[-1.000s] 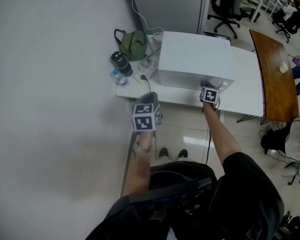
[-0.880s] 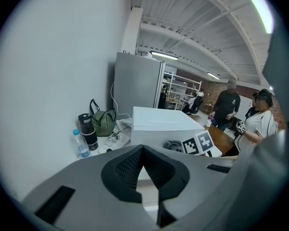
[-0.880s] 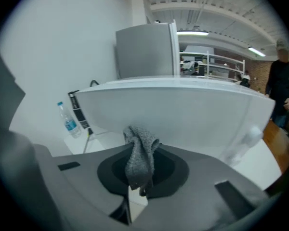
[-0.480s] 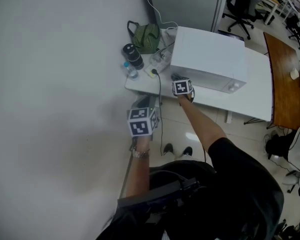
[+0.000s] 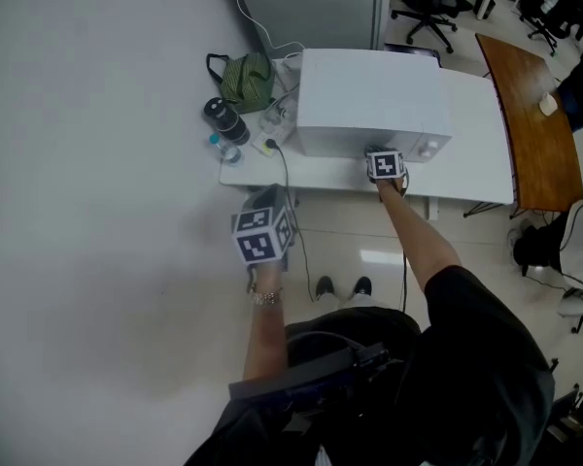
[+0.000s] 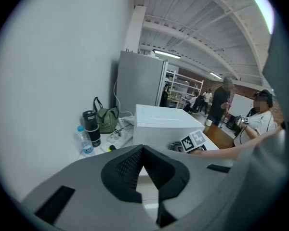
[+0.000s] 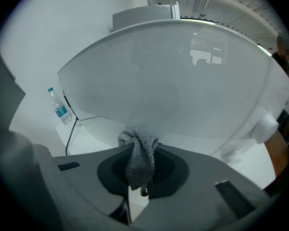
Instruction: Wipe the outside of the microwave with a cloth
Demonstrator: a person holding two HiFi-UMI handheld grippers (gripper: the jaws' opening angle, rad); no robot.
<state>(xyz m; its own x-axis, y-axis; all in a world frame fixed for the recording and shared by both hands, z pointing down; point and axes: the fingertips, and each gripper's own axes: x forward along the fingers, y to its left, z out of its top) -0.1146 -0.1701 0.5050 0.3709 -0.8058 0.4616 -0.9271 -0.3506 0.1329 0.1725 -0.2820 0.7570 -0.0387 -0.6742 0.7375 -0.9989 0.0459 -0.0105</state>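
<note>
At the microwave (image 5: 369,100) front, right tool (image 7: 140,152) pinches a grey cloth (image 7: 137,138); left tool (image 6: 143,150) pressed together.

Black shirt (image 5: 476,357), wristwatch (image 5: 263,299); left gripper (image 6: 143,153) and right gripper (image 7: 142,162) are grey.

White microwave (image 5: 369,90), grey cloth (image 7: 139,153), green bag (image 5: 245,78), brown table (image 5: 530,115)

Your right arm (image 5: 420,246) reaches out toward 12 o'clock, the right tongs (image 5: 385,164) clamped on a cloth (image 7: 140,153). Your left arm (image 5: 263,333) hangs back at 8 o'clock of it, the left tongs (image 5: 261,229) pressed together, nothing between them.
</note>
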